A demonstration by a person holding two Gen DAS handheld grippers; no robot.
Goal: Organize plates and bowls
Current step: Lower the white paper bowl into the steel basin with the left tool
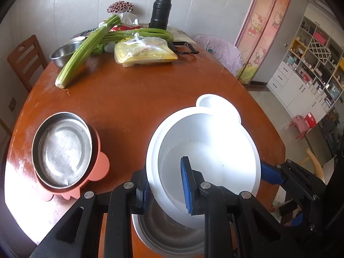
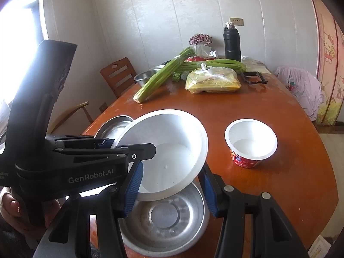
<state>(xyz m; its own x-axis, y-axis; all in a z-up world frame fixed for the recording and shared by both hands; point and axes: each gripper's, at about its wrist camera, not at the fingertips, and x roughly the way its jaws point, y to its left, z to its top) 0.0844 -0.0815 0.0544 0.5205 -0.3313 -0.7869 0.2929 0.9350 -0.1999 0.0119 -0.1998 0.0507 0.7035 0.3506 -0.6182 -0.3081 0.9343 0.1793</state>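
Note:
A white bowl [image 1: 206, 148] with a wide rim hangs tilted above a steel bowl [image 1: 167, 234] on the brown table [image 1: 129, 99]. My left gripper [image 1: 166, 176] is shut on the white bowl's left rim, one blue pad inside and one outside. In the right wrist view the white bowl [image 2: 169, 150] has its near edge between the blue fingers of my right gripper [image 2: 172, 166], which is shut on it. The steel bowl [image 2: 163, 215] lies directly beneath. My left gripper [image 2: 120, 146] reaches in from the left, held by a hand [image 2: 10, 206].
A steel plate on a pink tray [image 1: 64, 150] lies to the left. A red and white noodle cup [image 2: 250, 144] stands to the right. Celery [image 2: 163, 75], a bagged packet [image 2: 212, 81], a black flask [image 2: 231, 43] and a steel basin [image 2: 144, 77] crowd the far end. A wooden chair [image 2: 120, 75] stands behind.

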